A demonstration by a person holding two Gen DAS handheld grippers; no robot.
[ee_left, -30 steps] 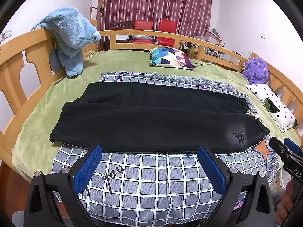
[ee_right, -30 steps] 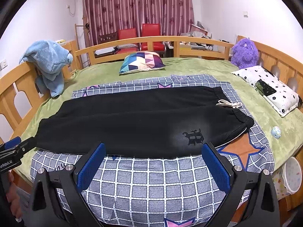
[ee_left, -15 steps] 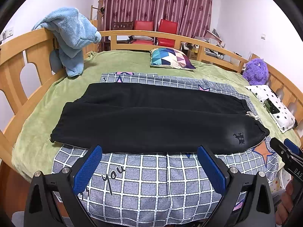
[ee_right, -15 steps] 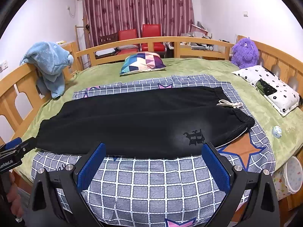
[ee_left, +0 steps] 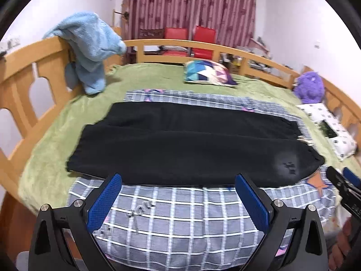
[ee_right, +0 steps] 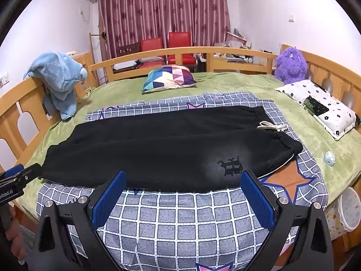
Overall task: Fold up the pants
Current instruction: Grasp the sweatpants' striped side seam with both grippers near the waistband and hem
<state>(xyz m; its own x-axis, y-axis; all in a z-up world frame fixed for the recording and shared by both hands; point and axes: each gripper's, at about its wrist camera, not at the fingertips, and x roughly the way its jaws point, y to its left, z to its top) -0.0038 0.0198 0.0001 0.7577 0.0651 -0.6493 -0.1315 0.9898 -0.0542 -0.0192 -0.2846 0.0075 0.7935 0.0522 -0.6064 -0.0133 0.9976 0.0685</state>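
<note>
Black pants lie flat and lengthwise on a grey checked blanket, legs to the left, waistband with a white drawstring to the right. They also show in the right wrist view, with a dark logo near the front edge. My left gripper is open and empty, just short of the pants' near edge. My right gripper is open and empty, also just short of the near edge. Each gripper shows at the edge of the other's view.
The green bed has wooden rails around it. A blue plush blanket hangs on the left rail. A colourful pillow, a purple plush toy and a white dotted pillow lie around the blanket. A small round object sits at right.
The left wrist view has shifted slightly, with motion blur; the pants sit a little to the right in it. The right wrist view is nearly unchanged. Both grippers stay open.
</note>
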